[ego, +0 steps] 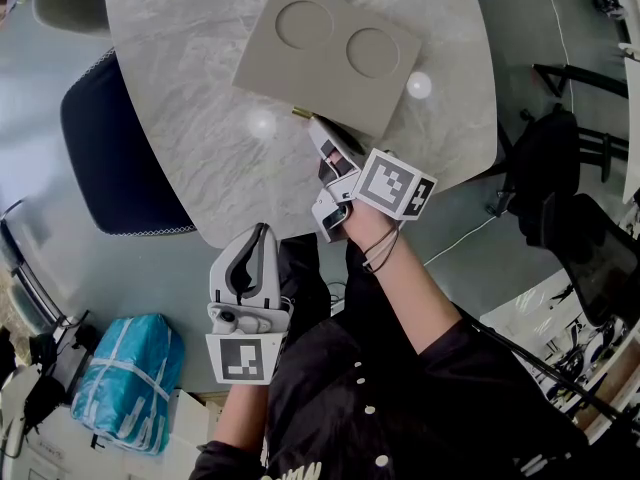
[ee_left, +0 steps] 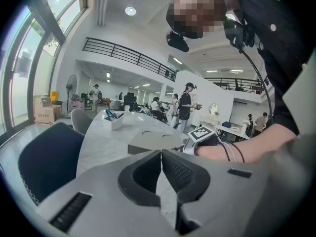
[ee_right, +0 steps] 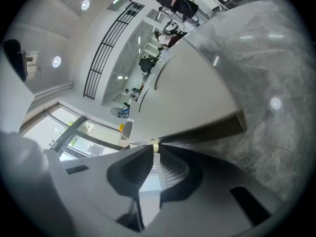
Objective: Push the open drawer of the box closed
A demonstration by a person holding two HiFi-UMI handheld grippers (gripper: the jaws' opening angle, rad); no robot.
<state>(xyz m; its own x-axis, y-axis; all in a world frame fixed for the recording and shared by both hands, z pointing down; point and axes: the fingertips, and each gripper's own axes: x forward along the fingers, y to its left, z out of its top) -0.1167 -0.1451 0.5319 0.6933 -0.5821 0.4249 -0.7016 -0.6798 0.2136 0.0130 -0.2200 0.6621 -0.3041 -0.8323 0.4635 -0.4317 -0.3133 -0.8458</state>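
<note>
The left gripper (ego: 262, 230) hung low in front of the person's dark shirt, off the table (ego: 200, 158). Its jaws were clenched, tip to tip, with nothing between them (ee_left: 160, 153).

Farther out, the right gripper (ego: 316, 125) reached over the table's near edge to the box (ego: 325, 53). In its own view the jaws were pinched on a small gold knob (ee_right: 155, 145) right at their tips (ee_right: 154, 150). From the head view the knob (ego: 300, 113) sat at the box's near side. The drawer (ee_right: 207, 130) showed as a dark, shaded strip under the box's pale top (ee_right: 187, 88). How far it stood out from the box could not be told.

The box lay flat near the middle of the marble table, two round hollows in its top. A dark chair (ego: 110, 153) stood at the table's left. A white tray (ee_left: 112, 120) sat well beyond the box.
</note>
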